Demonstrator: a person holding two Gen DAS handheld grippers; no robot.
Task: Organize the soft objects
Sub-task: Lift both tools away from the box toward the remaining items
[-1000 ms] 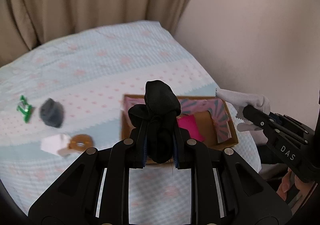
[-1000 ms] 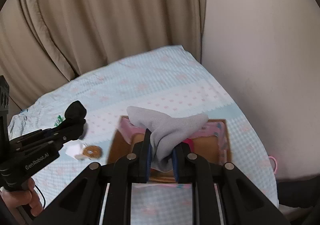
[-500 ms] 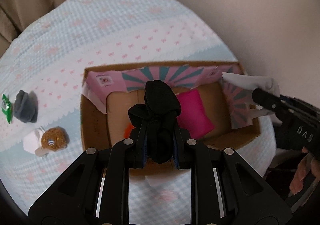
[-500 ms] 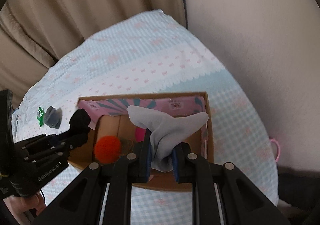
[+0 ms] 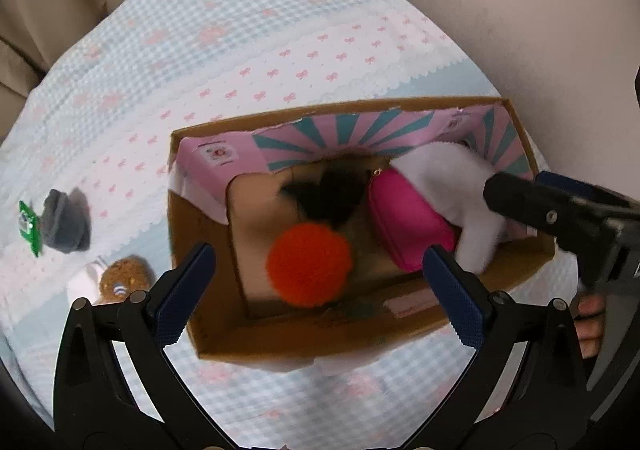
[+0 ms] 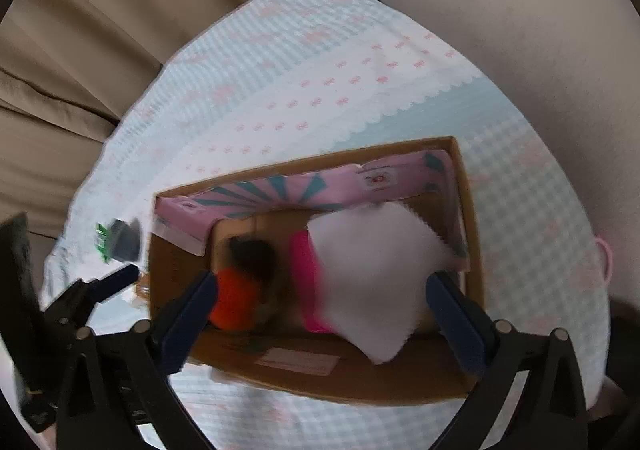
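An open cardboard box [image 5: 384,334] with pink and teal flaps sits on the bed. Inside lie an orange pompom [image 5: 308,264], a pink pouch [image 5: 408,226] and a blurred black sock [image 5: 324,194]. My left gripper [image 5: 318,262] hangs above the box with its jaws opening wide and nothing pressed between the pads. The pale grey sock [image 6: 376,270] drops blurred into the box's right half [image 6: 320,382], over the pink pouch [image 6: 302,270]. My right gripper [image 6: 320,282] stands above it, jaws opening, its pads clear of the sock. It also shows in the left wrist view as the right gripper [image 5: 520,194].
Left of the box on the checked bedcover lie a dark grey sock bundle [image 5: 66,222], a green packet [image 5: 30,226] and a brown round toy [image 5: 124,276] on something white. Beige curtains hang behind the bed and a wall [image 5: 520,30] runs along its right side.
Both grippers came down over the box and their jaws sprang open. The black sock left the left gripper and the pale grey sock left the right; both now drop into the box.
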